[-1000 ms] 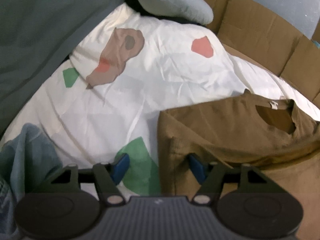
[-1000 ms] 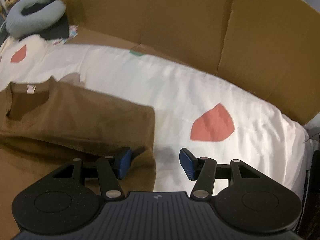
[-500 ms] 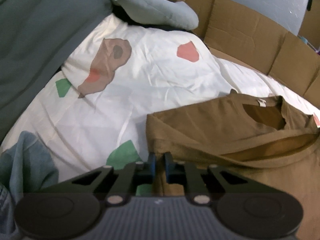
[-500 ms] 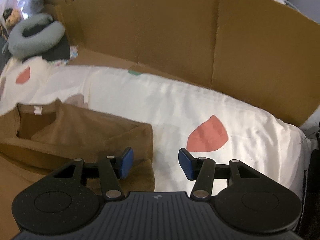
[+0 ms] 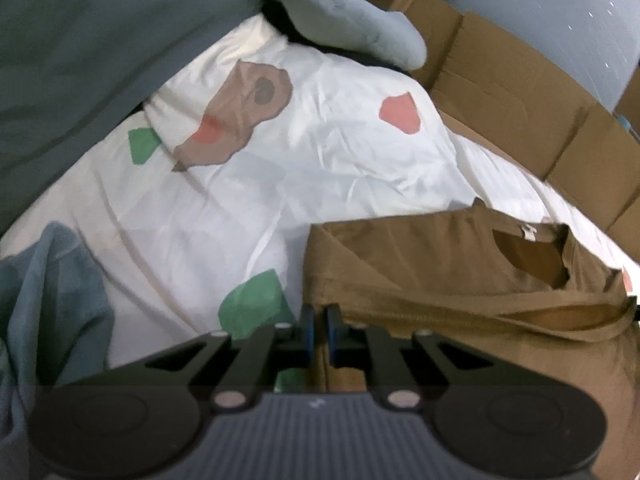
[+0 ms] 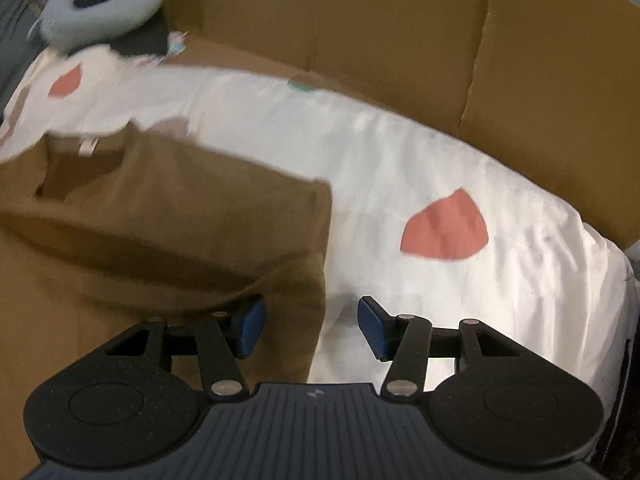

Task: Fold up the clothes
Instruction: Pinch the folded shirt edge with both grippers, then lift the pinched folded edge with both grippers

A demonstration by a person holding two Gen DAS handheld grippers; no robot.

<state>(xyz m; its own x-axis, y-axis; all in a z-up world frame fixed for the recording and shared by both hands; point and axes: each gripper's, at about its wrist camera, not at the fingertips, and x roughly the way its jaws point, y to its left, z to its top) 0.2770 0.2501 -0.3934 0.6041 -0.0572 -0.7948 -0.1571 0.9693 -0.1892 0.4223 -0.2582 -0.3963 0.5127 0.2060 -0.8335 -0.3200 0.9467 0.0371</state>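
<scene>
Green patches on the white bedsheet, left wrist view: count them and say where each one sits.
2. One green patch lies far left, next to the brown blotch. The other lies near the bottom, just left of the brown shirt. More may be hidden under clothes.

A bed covered by a white sheet (image 5: 248,200) printed with green, coral and brown patches carries everything. A brown T-shirt (image 5: 460,272) lies flat on the sheet on the near side, collar toward the far side, partly folded over itself. A blue-grey garment (image 5: 52,288) sits crumpled at the near left. At the far end a grey neck pillow (image 6: 96,12) rests on something dark on the sheet. Flattened brown cardboard (image 6: 400,40) lines the far and right edge, standing against the bedding.
</scene>
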